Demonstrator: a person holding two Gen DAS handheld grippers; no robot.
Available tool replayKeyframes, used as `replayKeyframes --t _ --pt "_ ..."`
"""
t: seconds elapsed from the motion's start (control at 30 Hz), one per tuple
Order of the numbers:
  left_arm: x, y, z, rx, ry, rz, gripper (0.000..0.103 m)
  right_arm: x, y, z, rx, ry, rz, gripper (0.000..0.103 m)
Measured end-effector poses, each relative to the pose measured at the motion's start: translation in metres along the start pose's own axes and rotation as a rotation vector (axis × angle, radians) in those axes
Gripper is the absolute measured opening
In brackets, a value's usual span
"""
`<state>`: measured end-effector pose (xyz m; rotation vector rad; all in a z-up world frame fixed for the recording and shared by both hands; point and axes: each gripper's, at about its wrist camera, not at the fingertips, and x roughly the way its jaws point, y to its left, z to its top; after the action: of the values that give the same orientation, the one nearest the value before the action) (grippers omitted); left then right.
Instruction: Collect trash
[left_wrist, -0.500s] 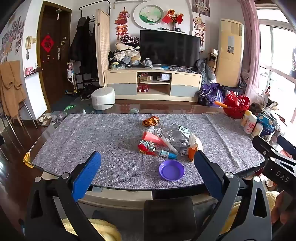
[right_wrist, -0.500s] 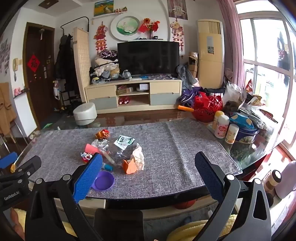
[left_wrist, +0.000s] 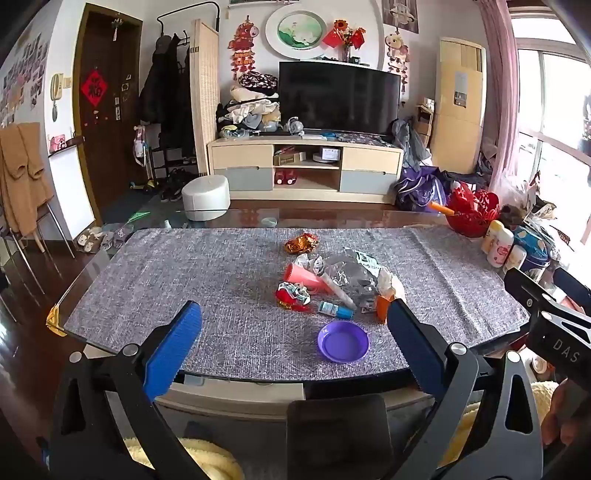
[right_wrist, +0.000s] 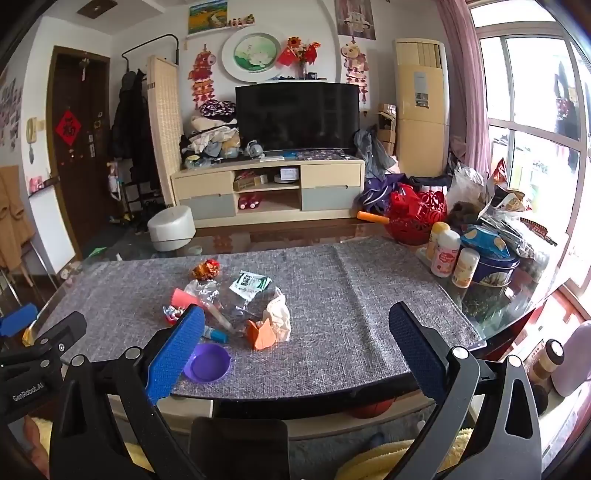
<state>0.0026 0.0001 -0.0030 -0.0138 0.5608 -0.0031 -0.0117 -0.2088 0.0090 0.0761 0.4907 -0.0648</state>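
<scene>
A heap of trash (left_wrist: 340, 280) lies mid-table on a grey cloth (left_wrist: 184, 280): a gold-red wrapper (left_wrist: 301, 242), a pink cone (left_wrist: 301, 275), clear plastic, a crumpled tissue (right_wrist: 279, 317), an orange paper piece (right_wrist: 260, 334), a small blue-capped tube (left_wrist: 334, 309). A purple dish (left_wrist: 342, 341) sits near the front edge; it also shows in the right wrist view (right_wrist: 207, 363). My left gripper (left_wrist: 291, 350) is open and empty, before the table's front edge. My right gripper (right_wrist: 295, 350) is open and empty, to the right of the heap.
Bottles (right_wrist: 448, 254), a blue tin (right_wrist: 493, 267) and a red basket (right_wrist: 415, 218) crowd the table's right end. The glass table edge (left_wrist: 59, 317) juts out left. A TV cabinet (left_wrist: 304, 168) and a white stool (left_wrist: 205, 195) stand beyond.
Both grippers have barely shifted; the views are nearly the same. Nothing was taken hold of.
</scene>
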Motion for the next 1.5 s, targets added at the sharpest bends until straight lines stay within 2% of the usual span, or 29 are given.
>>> replayKeyframes --t 0.9,1.5 --pt "-0.003 -0.003 0.012 0.000 -0.007 0.004 0.095 0.001 0.004 0.000 0.000 -0.004 0.009 0.100" --pt "-0.003 0.001 0.007 -0.003 -0.002 0.006 0.095 0.003 0.006 -0.001 0.002 0.003 0.013 0.100"
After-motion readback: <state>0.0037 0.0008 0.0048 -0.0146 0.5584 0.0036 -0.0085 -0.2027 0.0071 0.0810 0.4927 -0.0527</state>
